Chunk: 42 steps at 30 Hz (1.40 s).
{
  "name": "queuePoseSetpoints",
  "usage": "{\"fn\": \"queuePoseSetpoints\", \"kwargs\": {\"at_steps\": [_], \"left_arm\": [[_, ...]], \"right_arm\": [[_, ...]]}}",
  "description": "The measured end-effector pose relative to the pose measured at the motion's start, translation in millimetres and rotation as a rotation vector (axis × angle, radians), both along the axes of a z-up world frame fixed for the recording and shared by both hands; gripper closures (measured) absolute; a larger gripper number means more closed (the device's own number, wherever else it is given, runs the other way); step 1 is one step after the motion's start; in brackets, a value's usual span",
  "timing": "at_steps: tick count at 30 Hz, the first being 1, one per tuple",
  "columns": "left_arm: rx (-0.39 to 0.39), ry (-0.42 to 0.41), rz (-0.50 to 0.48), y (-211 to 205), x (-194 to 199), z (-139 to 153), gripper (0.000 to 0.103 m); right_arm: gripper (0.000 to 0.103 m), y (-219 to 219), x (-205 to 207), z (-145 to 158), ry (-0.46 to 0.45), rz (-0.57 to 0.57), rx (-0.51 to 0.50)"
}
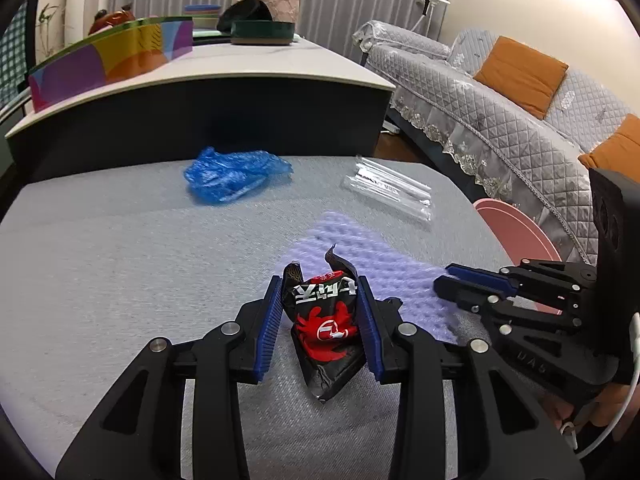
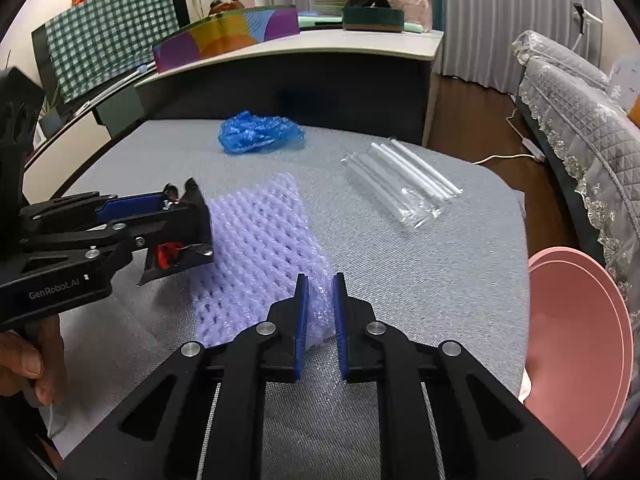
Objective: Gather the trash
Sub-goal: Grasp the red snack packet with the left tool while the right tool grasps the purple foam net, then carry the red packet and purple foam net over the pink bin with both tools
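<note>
My left gripper (image 1: 320,312) is shut on a black and red snack wrapper (image 1: 326,328) and holds it above the grey table (image 1: 120,280); it also shows in the right wrist view (image 2: 176,232). My right gripper (image 2: 320,312) is shut on the edge of a purple foam net (image 2: 256,248), which lies on the table; that gripper shows at the right of the left wrist view (image 1: 452,280). A crumpled blue plastic bag (image 1: 234,174) (image 2: 258,132) and a clear plastic package (image 1: 390,188) (image 2: 404,184) lie farther back.
A pink bin (image 2: 580,344) (image 1: 516,232) stands off the table's right edge. A dark counter (image 1: 200,112) with a colourful box (image 1: 108,60) lies behind the table. A covered sofa (image 1: 500,112) is at the right.
</note>
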State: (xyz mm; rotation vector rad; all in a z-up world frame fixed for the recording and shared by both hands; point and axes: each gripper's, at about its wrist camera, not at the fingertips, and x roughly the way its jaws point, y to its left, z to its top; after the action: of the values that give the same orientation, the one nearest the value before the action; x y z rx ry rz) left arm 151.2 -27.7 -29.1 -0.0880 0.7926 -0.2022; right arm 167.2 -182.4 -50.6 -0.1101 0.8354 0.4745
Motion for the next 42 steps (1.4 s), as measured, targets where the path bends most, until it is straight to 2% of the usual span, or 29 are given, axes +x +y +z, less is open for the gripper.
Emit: {"fn": "queuePoseSetpoints", "kwargs": {"at_steps": [17, 25, 36, 42], "left_arm": [[0.008, -0.087, 0.026, 12, -37, 32, 0.067], [0.017, -0.107, 0.024, 8, -48, 40, 0.067], [0.022, -0.162, -0.011, -3, -58, 60, 0.067], [0.017, -0.184, -0.027, -11, -62, 70, 0.067]], "right_arm": [[0.091, -25, -44, 59, -0.177, -0.114, 0.074], [0.091, -49, -56, 79, -0.214, -0.168, 0.102], [0.091, -74, -61, 130, -0.306, -0.216, 0.113], [0.091, -93, -57, 148, -0.317, -0.230, 0.112]]}}
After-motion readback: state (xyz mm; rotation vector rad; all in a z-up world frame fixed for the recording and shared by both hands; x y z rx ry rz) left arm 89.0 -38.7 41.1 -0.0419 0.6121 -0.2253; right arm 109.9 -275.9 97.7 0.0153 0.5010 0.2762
